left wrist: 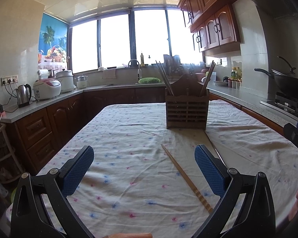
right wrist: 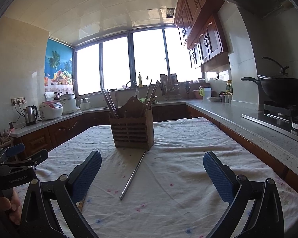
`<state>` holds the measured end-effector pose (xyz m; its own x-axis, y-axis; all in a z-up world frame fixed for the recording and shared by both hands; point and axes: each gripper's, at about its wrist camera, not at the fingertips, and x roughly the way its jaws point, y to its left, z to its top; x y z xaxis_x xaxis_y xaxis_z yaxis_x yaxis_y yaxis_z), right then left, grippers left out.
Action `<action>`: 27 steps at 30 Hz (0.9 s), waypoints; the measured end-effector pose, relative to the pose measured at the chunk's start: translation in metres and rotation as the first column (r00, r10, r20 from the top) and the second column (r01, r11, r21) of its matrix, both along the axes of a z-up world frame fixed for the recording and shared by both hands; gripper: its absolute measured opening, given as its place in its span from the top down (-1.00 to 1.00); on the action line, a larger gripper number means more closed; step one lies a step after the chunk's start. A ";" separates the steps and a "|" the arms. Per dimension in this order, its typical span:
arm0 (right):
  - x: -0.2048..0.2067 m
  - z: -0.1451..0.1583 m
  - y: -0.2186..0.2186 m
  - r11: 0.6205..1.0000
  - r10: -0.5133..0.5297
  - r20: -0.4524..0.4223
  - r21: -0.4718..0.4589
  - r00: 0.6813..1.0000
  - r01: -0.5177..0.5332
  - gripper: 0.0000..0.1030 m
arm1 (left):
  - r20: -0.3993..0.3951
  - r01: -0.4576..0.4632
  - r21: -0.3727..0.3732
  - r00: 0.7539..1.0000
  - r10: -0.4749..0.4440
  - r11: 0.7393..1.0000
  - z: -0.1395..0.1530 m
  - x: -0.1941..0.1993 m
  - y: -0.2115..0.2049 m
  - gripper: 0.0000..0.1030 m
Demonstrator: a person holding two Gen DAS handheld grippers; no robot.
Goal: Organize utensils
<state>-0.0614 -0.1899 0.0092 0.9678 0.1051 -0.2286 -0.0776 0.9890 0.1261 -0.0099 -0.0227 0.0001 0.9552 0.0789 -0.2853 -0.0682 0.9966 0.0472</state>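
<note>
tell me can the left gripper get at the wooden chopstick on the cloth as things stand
Probably yes. The left gripper is open, and the wooden chopstick lies flat on the cloth just ahead between its fingers, with nothing lying over it.

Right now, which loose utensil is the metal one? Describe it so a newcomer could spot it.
Start at the wooden slatted holder standing on the flower-print tablecloth. The metal chopstick lies flat on the cloth, running from the holder's base toward the right gripper. It is thin, silvery and shiny, unlike the tan bamboo chopstick lying beside it in front of the left gripper.
</note>
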 end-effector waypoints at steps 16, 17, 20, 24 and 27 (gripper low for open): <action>0.002 0.001 0.000 1.000 0.002 -0.007 0.011 1.000 -0.001 -1.00 | -0.018 0.012 0.002 1.000 -0.012 1.000 -0.001 0.002 -0.001 -1.00; 0.002 0.002 0.001 1.000 0.002 -0.006 0.010 1.000 -0.002 -1.00 | -0.019 0.012 0.000 1.000 -0.012 1.000 -0.001 0.002 -0.001 -1.00; 0.002 0.002 0.002 1.000 0.004 -0.011 0.006 1.000 -0.004 -1.00 | -0.025 0.019 -0.004 1.000 -0.019 1.000 -0.001 0.003 -0.001 -1.00; 0.003 0.002 0.002 1.000 0.005 -0.015 0.008 1.000 -0.005 -1.00 | -0.024 0.024 -0.009 0.999 -0.024 1.000 -0.001 0.004 -0.001 -1.00; 0.004 0.002 0.002 1.000 0.006 -0.014 0.011 1.000 -0.006 -1.00 | -0.024 0.026 -0.007 0.999 -0.027 1.000 0.000 0.005 -0.001 -1.00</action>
